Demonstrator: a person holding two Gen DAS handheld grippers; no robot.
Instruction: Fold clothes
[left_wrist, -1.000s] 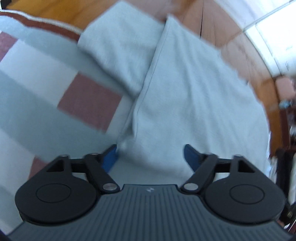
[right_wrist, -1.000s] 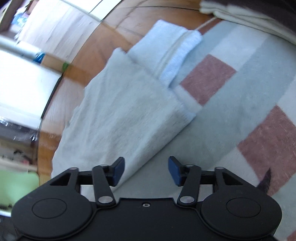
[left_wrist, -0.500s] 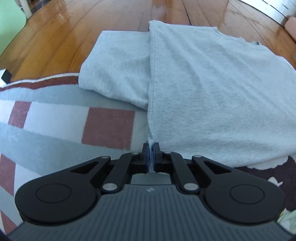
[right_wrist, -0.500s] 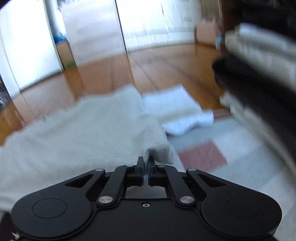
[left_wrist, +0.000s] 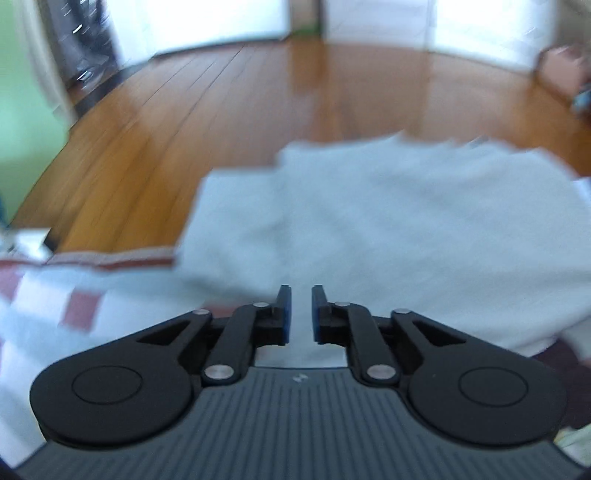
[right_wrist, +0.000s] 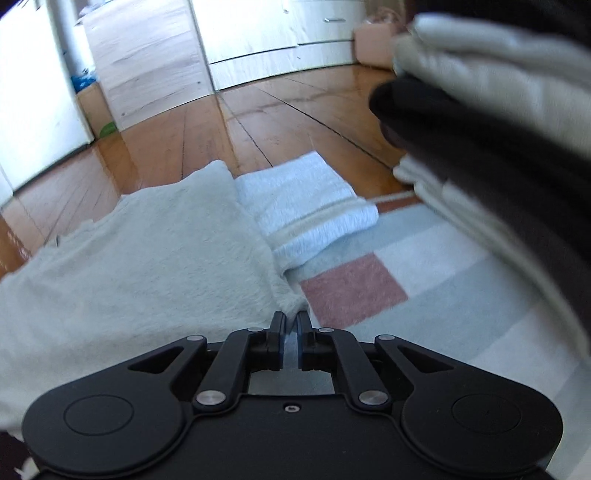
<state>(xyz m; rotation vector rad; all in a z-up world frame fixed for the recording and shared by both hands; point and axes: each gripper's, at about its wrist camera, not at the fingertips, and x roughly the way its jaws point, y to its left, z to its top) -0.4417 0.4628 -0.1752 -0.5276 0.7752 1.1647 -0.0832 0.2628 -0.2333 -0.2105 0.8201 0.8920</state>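
A pale grey garment (left_wrist: 406, 229) lies flat, partly on the checked rug and partly on the wooden floor; it also shows in the right wrist view (right_wrist: 147, 266). Its sleeve (right_wrist: 314, 206) sticks out to the right. My left gripper (left_wrist: 298, 314) is slightly open just above the garment's near edge, with nothing between its pads. My right gripper (right_wrist: 291, 339) is nearly closed at the garment's near right corner (right_wrist: 291, 302), with a narrow gap; cloth lies between the pads.
A checked rug (right_wrist: 406, 280) with pink and pale squares covers the near floor. A stack of folded dark and light clothes (right_wrist: 498, 122) stands at the right. Wooden floor (left_wrist: 221, 122) stretches beyond, with white cabinets (right_wrist: 258, 33) at the back.
Both grippers closed on the garment's near edge half a second ago. Now the left has opened a little and let go; the right has loosened slightly. The left view is blurred by motion.
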